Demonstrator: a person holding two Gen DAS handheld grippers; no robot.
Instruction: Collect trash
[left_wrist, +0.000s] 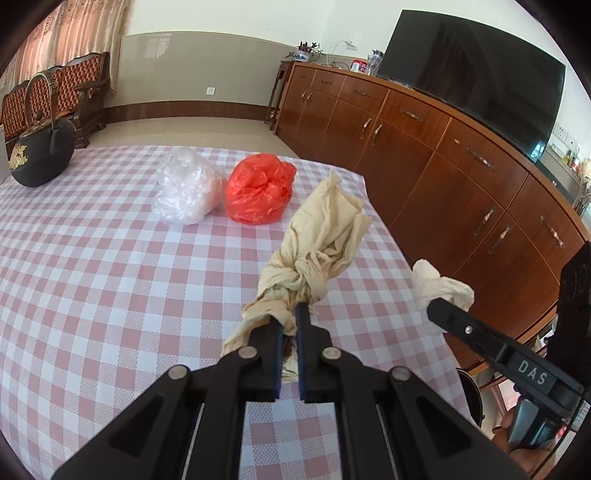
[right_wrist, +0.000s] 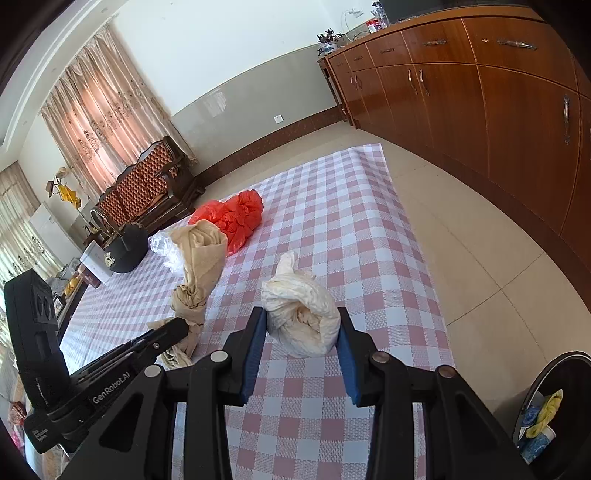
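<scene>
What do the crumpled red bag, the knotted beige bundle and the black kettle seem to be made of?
Crumpled red bag: thin plastic film, glossy, sharp creases.
Knotted beige bundle: probably woven cloth, matte, soft folds, tied knot.
Black kettle: likely cast iron, dull dark surface, gold relief; the look leaves it open.

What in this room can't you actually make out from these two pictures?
- Bin, right wrist view: cut off by the picture's edge; its contents are only partly seen.
- Knotted beige cloth, left wrist view: its near end is hidden behind the left gripper.
- Clutter on the sideboard: too small to identify.
</scene>
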